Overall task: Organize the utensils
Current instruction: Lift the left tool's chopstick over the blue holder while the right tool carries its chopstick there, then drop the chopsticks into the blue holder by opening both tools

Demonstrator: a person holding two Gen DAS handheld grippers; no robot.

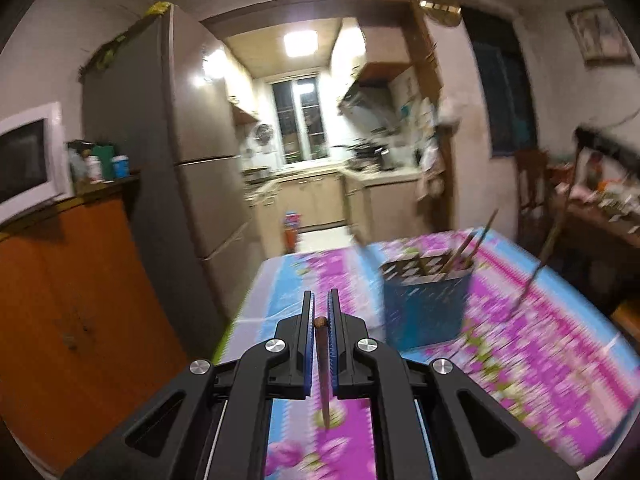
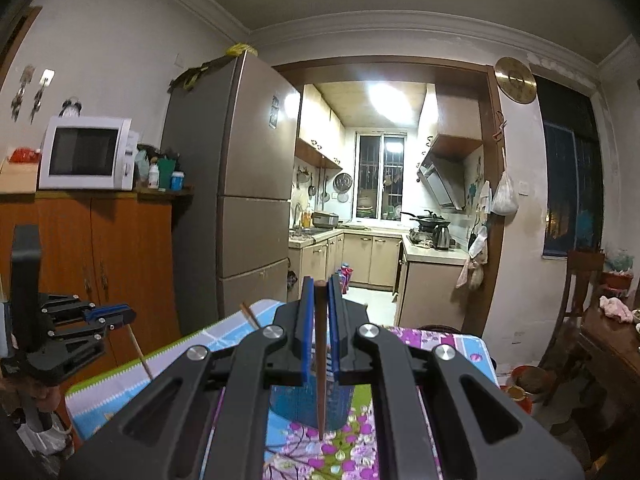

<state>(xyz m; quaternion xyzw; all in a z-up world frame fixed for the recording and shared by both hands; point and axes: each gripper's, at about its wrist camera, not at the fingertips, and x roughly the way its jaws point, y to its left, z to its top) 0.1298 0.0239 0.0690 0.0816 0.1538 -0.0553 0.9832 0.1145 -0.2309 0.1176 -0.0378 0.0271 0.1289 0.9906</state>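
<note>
Above the floral table (image 1: 540, 360): both grippers carry one chopstick each, clear of the blue holder (image 1: 426, 306).
Left gripper (image 1: 320, 312) pinches its chopstick (image 1: 323, 376); right gripper (image 2: 320, 300) pinches its chopstick (image 2: 320, 360). Risk: thin sticks hang tip-down, could pivot or slip, miss a compartment, tip the holder.
</note>
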